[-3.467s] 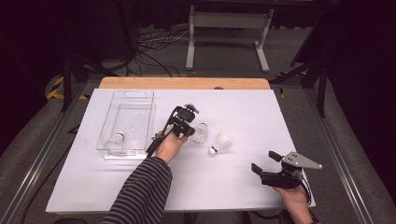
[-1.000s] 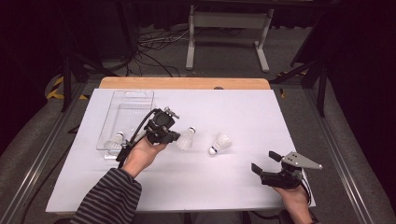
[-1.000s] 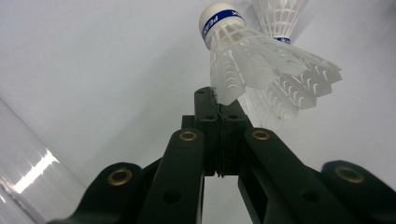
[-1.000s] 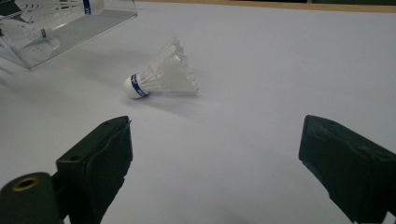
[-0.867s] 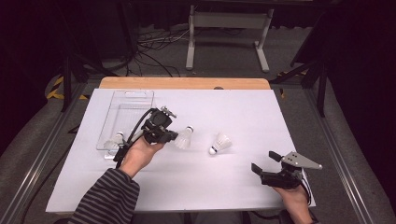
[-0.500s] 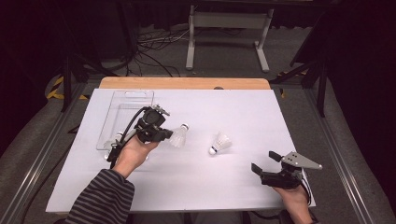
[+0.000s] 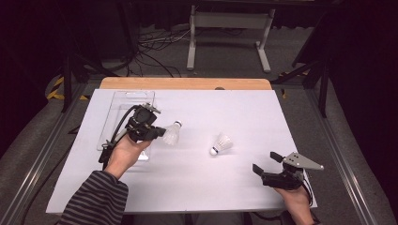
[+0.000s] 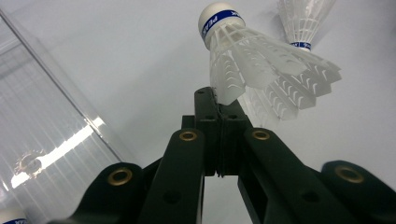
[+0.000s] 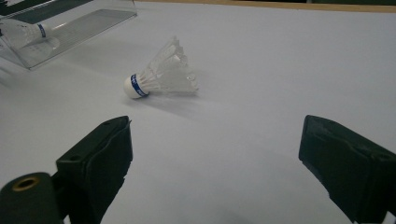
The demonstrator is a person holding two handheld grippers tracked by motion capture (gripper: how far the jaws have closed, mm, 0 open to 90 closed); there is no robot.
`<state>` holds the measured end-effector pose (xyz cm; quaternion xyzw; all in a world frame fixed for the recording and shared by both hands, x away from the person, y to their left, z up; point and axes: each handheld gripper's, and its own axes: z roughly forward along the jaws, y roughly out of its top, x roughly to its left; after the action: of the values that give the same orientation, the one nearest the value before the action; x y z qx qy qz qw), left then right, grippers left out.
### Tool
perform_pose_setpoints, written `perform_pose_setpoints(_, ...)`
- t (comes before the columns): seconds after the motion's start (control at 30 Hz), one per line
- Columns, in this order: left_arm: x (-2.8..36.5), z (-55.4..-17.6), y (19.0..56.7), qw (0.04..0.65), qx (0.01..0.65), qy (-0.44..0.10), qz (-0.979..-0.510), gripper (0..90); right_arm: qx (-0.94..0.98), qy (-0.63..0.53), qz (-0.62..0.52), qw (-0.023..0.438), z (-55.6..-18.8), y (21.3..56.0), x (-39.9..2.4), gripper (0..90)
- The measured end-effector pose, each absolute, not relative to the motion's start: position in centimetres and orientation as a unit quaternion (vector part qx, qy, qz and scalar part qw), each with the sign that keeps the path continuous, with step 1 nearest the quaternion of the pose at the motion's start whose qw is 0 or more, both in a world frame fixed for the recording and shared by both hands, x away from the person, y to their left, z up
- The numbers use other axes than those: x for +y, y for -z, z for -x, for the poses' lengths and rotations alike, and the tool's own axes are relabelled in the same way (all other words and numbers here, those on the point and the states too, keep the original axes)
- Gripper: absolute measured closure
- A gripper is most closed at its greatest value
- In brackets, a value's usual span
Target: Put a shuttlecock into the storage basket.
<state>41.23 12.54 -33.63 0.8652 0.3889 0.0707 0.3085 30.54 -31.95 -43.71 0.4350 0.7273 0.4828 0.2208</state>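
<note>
My left gripper [image 7: 158, 133] is shut on the skirt edge of a white shuttlecock [image 7: 172, 134] and holds it in the air just right of a clear plastic tray [image 7: 126, 98]. In the left gripper view the closed jaws pinch the feather rim of the held shuttlecock [image 8: 252, 56], whose blue-banded cork points away. A second shuttlecock [image 7: 220, 143] lies on its side mid-table, and is the nearer shuttlecock [image 9: 159, 74] in the right gripper view. My right gripper [image 7: 265, 162] rests open near the front right edge, nothing between its jaws.
White paper [image 7: 197, 187] covers the table, with a wooden strip [image 7: 187, 83] at the far edge. Another shuttlecock [image 9: 23, 30] lies inside the clear tray [image 9: 79, 25]. Metal rails run along both table sides.
The left gripper has carried its shuttlecock leftward from the table's middle to beside the tray, rising slightly. The right gripper and the lying shuttlecock have stayed put.
</note>
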Motion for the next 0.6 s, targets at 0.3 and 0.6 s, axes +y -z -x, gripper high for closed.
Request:
perform_pose_setpoints(0.3, 13.9, -41.2, 33.2, 0.309, 0.4, -0.08, -0.859, 89.4, 0.727, -0.483, -0.435, 0.221, -30.5, 43.7, -31.9, 10.6)
perform_pose_setpoints(0.6, 15.4, -41.2, 32.8, 0.316, 0.415, -0.084, -0.849, 89.4, 0.728, -0.482, -0.434, 0.22, -30.6, 43.7, -31.9, 10.6)
